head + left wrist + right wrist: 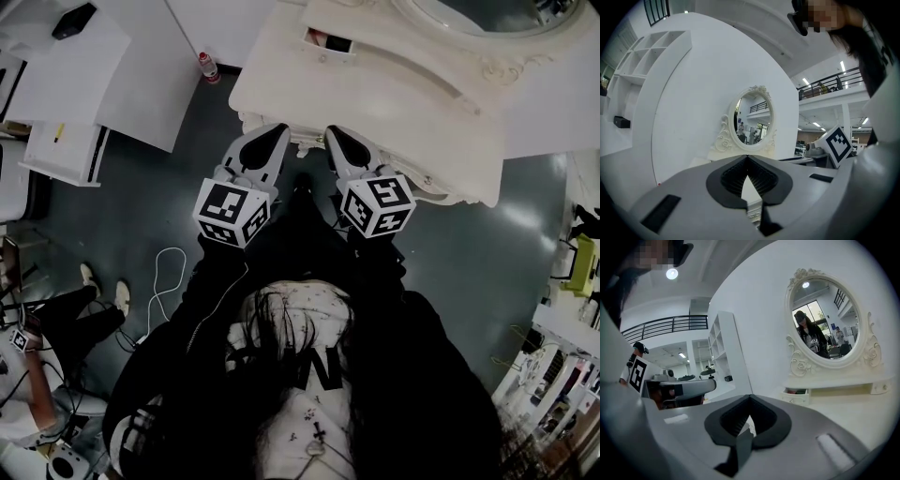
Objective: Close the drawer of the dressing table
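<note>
The cream dressing table point(281, 84) with its oval mirror point(825, 324) stands right in front of me. At the left end of its raised back shelf, a small drawer point(328, 42) is pulled out and shows coloured contents; the right gripper view catches it as well point(796, 392). My left gripper point(278, 131) and right gripper point(336, 134) hang side by side at the table's front edge, both shut and holding nothing. The jaws meet at their tips in the left gripper view point(747, 158) and in the right gripper view point(750, 398). The mirror point(754, 117) lies beyond the left gripper's jaws.
A bottle point(208, 67) stands on the dark floor left of the table. White desks and shelving point(66, 75) fill the upper left. A seated person point(37, 375) and a loose white cable point(164, 281) are at the lower left.
</note>
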A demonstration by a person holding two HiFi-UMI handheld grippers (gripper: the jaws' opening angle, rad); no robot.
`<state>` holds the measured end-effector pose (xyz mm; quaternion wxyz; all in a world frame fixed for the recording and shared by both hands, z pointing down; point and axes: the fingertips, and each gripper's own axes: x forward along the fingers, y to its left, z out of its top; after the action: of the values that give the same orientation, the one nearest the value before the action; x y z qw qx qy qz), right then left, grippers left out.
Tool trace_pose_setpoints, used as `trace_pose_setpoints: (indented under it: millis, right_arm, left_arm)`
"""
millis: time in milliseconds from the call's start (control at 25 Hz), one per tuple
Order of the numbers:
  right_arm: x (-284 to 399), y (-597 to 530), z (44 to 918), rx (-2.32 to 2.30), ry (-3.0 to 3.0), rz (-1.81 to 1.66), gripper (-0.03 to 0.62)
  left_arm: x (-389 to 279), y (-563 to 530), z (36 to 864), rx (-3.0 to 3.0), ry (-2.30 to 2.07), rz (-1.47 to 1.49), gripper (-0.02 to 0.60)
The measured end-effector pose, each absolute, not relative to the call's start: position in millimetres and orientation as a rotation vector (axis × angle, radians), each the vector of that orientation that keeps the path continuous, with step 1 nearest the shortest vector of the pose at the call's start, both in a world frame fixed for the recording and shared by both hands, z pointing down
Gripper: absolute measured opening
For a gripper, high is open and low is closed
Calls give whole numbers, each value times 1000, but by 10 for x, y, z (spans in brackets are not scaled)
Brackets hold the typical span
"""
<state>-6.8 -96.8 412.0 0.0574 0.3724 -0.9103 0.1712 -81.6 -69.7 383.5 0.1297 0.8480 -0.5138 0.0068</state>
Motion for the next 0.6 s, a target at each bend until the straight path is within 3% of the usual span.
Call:
trace_pose_setpoints:
  millis: [600]
  right_arm:
    - [-77,-2138,4249,1067,-2775,577,8]
  left_arm:
    - [-793,-1834,3785,2462,-1521,3,-5]
